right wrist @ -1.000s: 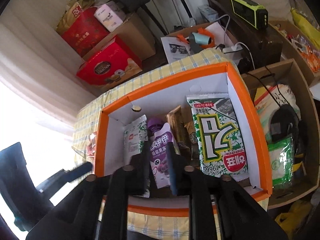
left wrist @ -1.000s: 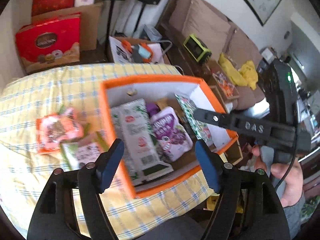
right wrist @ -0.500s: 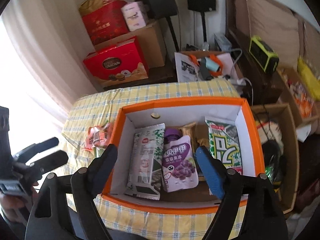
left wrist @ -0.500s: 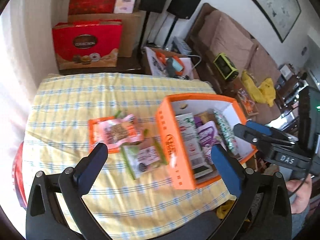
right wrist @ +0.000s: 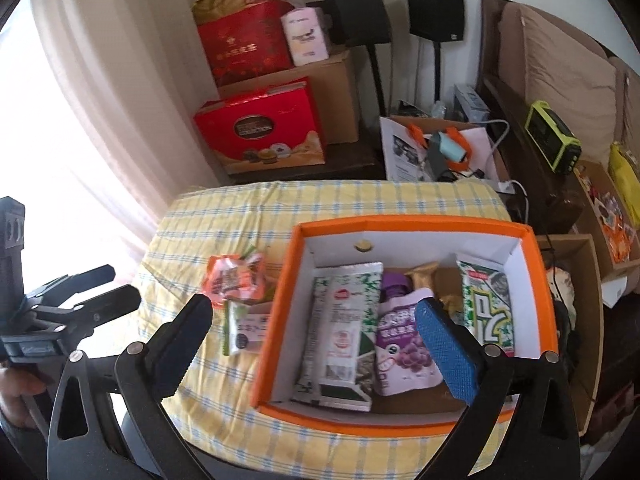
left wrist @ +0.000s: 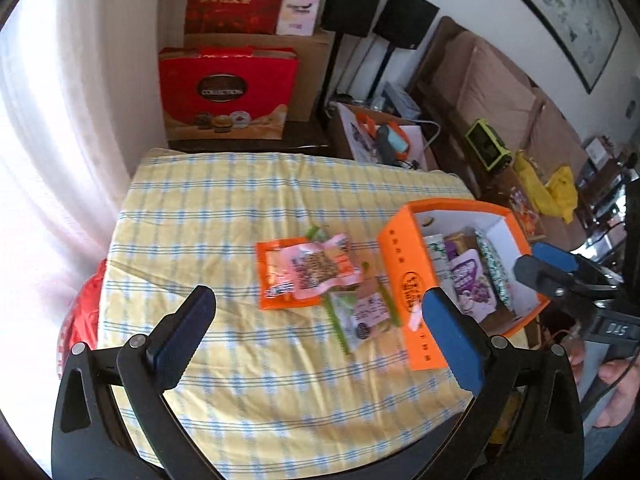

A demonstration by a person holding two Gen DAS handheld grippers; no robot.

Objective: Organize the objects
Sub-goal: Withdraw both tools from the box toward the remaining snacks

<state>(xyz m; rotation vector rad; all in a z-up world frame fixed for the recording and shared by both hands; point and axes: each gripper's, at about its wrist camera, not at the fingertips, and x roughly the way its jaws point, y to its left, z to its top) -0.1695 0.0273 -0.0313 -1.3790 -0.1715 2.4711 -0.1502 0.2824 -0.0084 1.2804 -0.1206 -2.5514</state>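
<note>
An orange box [right wrist: 276, 320] stands at the right end of the yellow checked table [left wrist: 240, 220]. In it lie a white-green packet [right wrist: 344, 328], a purple pouch [right wrist: 400, 344] and a green seaweed packet [right wrist: 486, 312]. My right gripper [right wrist: 314, 310] hangs above the box; its jaws are opening, wide apart, with nothing held between them. Left of the box [left wrist: 408, 292], an orange-pink packet [left wrist: 304, 272] and a green-white packet [left wrist: 368, 312] lie on the cloth. My left gripper [left wrist: 316, 304] hovers open above and short of them, holding nothing.
Red gift boxes [left wrist: 228, 92] and cardboard cartons stand on the floor behind the table, with two black speakers [right wrist: 434, 8]. A sofa [right wrist: 568, 80] runs along the right wall. An open cardboard box [right wrist: 576, 280] sits just right of the table. A bright curtain fills the left.
My right gripper let go of the purple pouch, opened wide and drew back up from the box. My left gripper widened and swung left, away from the box, over the packets on the cloth.
</note>
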